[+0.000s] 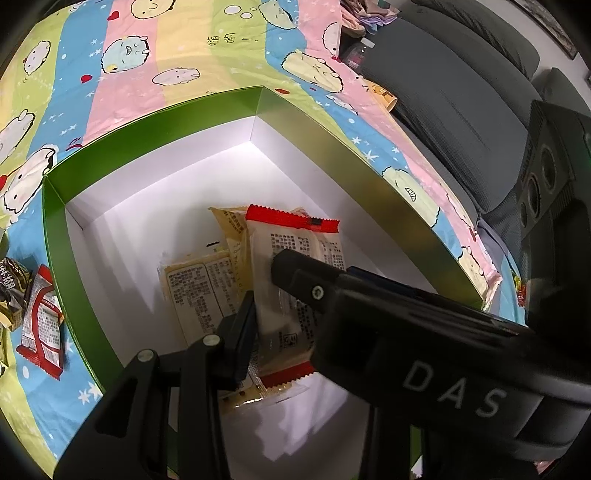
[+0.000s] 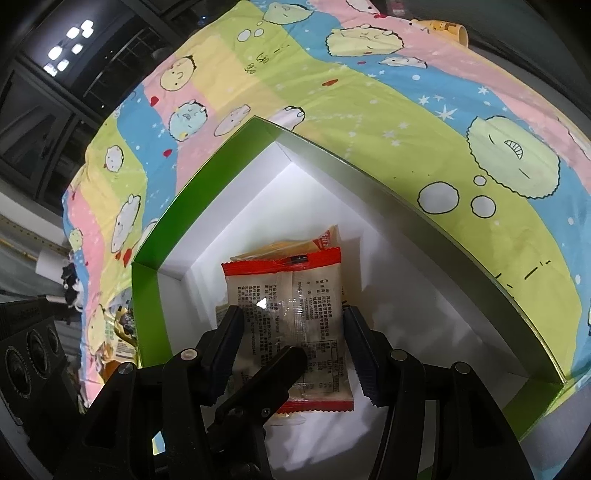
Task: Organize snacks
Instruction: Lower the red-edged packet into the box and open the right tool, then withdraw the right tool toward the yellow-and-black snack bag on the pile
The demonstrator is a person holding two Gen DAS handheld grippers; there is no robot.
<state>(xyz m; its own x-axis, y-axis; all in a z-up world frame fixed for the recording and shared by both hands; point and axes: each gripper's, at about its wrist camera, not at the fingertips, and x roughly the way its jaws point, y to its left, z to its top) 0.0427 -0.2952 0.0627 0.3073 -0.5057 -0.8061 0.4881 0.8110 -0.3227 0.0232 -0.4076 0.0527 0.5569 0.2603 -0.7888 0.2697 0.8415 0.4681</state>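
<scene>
This looks like a home living room. A grey upholstered sofa (image 1: pixel 454 110) with thick cushions stands just beside the counter, which is draped in a child's pastel-striped cartoon sheet (image 1: pixel 192 74) instead of a proper cloth. A yellow cartoon mug (image 2: pixel 448 31) sits at the sheet's far edge, and crumpled clothes (image 1: pixel 365 14) lie heaped beyond it. Dark glass-fronted cabinets (image 2: pixel 48 110) reflect ceiling lights (image 2: pixel 70 44) at the far side.
</scene>
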